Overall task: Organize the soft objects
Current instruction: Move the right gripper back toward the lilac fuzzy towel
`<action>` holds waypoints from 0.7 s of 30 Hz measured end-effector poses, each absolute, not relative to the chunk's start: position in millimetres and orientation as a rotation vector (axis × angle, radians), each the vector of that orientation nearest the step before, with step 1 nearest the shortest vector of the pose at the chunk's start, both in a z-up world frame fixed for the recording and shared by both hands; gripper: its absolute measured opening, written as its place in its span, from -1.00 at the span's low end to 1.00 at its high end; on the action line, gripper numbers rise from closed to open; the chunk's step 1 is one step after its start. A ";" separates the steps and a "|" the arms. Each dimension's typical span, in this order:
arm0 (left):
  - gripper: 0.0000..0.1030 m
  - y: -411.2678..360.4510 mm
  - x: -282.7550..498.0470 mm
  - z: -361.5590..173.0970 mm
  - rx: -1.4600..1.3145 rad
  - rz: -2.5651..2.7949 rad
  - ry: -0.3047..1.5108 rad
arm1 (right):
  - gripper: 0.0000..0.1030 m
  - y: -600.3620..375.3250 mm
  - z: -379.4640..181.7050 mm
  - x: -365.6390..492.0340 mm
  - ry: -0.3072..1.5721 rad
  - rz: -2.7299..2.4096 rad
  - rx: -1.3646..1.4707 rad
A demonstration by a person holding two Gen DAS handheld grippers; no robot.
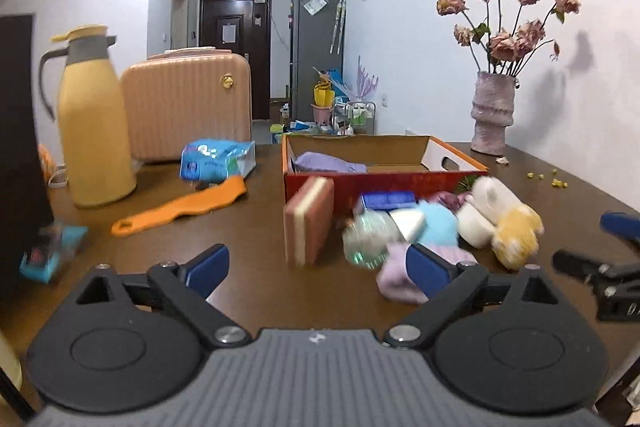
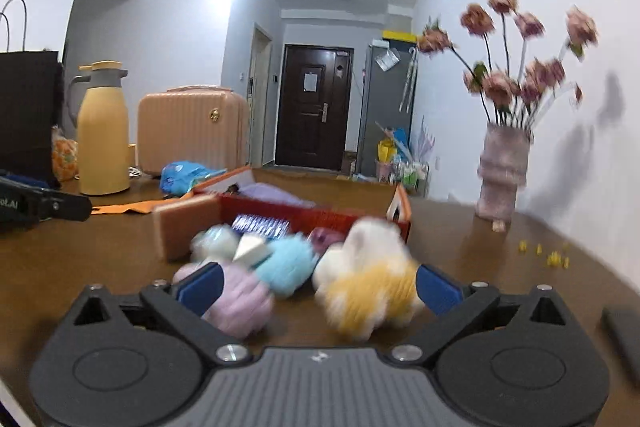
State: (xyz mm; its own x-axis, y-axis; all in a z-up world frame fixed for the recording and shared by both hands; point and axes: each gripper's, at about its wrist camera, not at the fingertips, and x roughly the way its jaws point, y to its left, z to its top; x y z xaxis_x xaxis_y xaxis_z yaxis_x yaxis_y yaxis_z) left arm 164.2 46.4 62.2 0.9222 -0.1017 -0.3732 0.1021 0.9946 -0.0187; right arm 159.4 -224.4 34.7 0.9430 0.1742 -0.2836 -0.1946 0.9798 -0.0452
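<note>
A red cardboard box stands mid-table with a lilac cloth inside. In front of it lies a pile: a pink sponge, a green mesh ball, a blue fluffy ball, a lilac knit and a white-and-yellow plush toy. My left gripper is open just short of the sponge, its right pad in front of the knit. My right gripper is open, with the plush toy between its fingers and the knit by its left pad.
A yellow jug, a peach suitcase, a blue packet and an orange comb occupy the table's left. A vase of dried roses stands by the right wall. A black bag blocks the far left.
</note>
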 end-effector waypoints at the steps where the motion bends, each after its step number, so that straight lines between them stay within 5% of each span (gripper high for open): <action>1: 0.93 46.2 154.9 58.4 -0.006 -0.095 0.375 | 0.99 -224.4 28.4 150.8 0.292 0.191 -0.052; 21: 1.00 29.9 131.0 22.4 0.017 -0.156 0.432 | 1.00 -228.6 4.6 121.3 0.337 0.241 -0.037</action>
State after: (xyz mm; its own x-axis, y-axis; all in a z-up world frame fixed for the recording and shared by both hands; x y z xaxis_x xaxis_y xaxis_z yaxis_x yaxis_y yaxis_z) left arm 131.0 29.9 22.4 0.8963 -0.1470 -0.4184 0.1541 0.9879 -0.0169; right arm 121.3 -228.6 4.6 0.9154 0.2280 -0.3318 -0.2403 0.9707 0.0041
